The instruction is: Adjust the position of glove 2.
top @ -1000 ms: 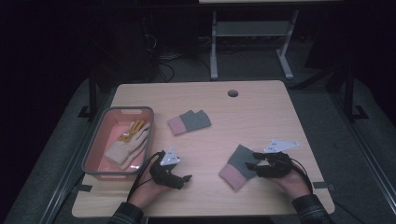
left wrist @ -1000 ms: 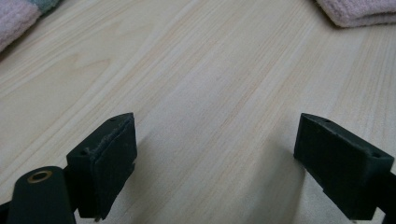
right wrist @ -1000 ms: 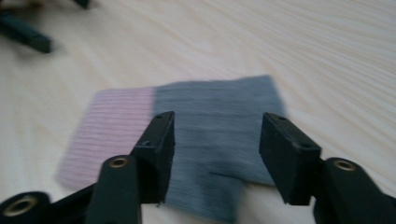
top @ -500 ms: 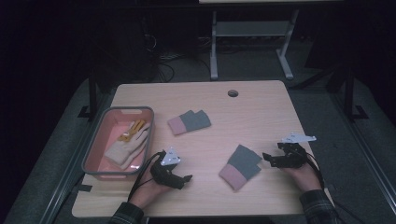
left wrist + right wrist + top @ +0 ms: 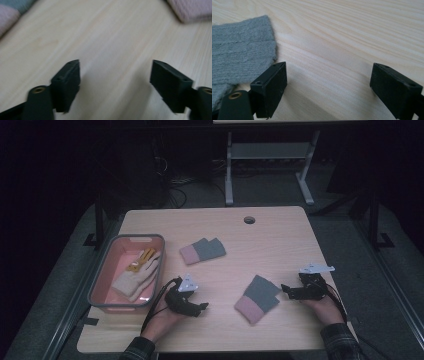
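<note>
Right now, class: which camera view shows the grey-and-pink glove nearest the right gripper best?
The high view: the whole glove lies flat there. The right gripper view catches its grey edge; the left gripper view, a blurred pink corner.

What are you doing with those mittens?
A person is sorting mittens on a table with two grabbers. The right gripper has just been opening, nothing between its jaws, beside a grey and pink mitten. The left gripper has just been closing over bare wood, empty. Another mitten lies farther back, and pale gloves sit in the pink bin.
</note>
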